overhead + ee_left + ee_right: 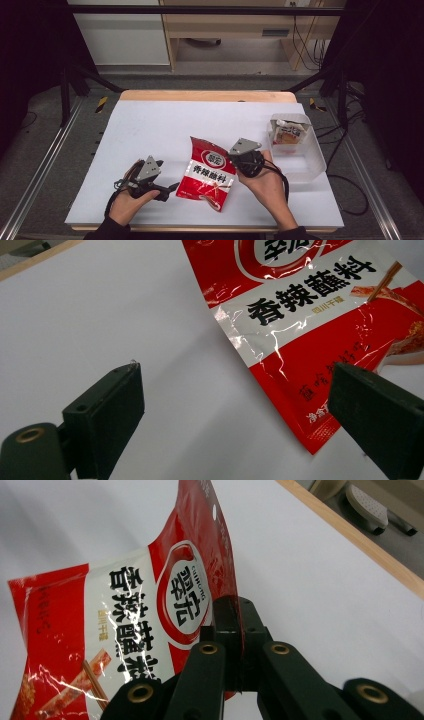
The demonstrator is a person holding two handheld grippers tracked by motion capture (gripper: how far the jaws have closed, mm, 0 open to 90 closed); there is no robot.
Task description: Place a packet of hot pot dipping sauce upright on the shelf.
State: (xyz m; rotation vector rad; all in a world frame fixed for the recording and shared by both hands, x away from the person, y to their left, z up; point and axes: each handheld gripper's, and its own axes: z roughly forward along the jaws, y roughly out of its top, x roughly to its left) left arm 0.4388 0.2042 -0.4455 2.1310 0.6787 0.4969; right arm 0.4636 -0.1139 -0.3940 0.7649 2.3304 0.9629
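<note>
From the high view, a white tabletop (150, 125) stands on a grey floor, a clear plastic bin (310, 162) at its right edge holding a small packet (289, 132). A red seasoning pouch (209, 172) sits mid-table between the hands. The right tongs (239, 159) pinch its right edge; the left tongs (167, 189) rest just left of it.

In the left gripper view, the left tongs (240, 410) stand wide open, the pouch (320, 325) lying beyond them, untouched.

In the right gripper view, the right tongs (239, 622) are clamped on the pouch's (135, 615) edge, its top corner lifted off the tabletop (310, 580).
</note>
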